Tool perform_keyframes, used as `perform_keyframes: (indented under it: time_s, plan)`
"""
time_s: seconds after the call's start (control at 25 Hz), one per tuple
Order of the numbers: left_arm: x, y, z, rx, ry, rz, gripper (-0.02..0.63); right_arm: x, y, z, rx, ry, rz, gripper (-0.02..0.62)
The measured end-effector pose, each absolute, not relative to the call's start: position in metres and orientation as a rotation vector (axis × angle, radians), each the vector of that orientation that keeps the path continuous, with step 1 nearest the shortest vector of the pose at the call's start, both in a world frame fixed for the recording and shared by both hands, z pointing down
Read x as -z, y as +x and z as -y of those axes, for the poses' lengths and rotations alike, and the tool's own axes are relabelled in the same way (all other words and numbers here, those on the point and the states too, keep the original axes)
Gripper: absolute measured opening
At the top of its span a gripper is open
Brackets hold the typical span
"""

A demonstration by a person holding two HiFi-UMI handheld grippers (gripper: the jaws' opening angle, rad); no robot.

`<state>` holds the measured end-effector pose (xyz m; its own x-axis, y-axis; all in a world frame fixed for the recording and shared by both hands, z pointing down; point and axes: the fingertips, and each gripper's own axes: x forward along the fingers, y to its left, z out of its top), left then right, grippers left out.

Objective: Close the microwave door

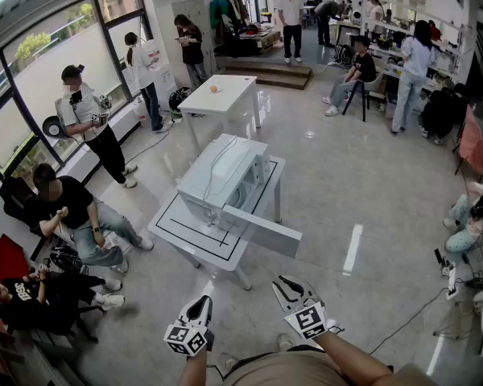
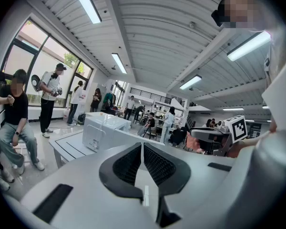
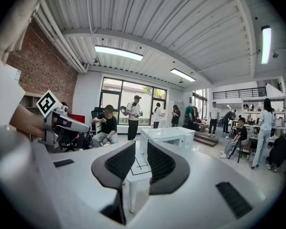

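Well, the microwave (image 1: 220,179) sits on a small table (image 1: 177,233) mid-floor, its door (image 1: 264,232) swung wide open toward the near right. The left gripper (image 1: 199,301) and right gripper (image 1: 289,285) are both well apart from it, held low in front of the person, each with jaws drawn together on nothing. The main risk, I judge, is a hard shove: the table looks light, so a blunt push could slam the door or slide the microwave. Nothing stands between the grippers and the door (only bare floor). A seated person (image 1: 72,211) is near the table's left side, and a second table (image 1: 217,95) stands behind.
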<state>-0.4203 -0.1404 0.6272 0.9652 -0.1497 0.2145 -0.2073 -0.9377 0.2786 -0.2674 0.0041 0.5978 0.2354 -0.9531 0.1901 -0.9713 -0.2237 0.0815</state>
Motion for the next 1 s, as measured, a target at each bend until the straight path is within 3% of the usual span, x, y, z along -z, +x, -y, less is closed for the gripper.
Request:
perform_keyframes:
  time_s: [0.44,0.6,1.0]
  plan:
    - [-0.631,-0.406,0.144,-0.282,2.820,0.251,0.005,-0.605,-0.252,-0.001,-0.185,2.340,1.833,0.083]
    - [-0.632,-0.404,0.147,-0.287,2.819,0.249,0.006,-0.613,-0.241,0.000,-0.241,2.365,1.813,0.136]
    - [-0.630,-0.387,0.149,-0.299,2.827,0.254,0.006,-0.632,-0.212,-0.002,-0.258,2.373,1.740,0.137]
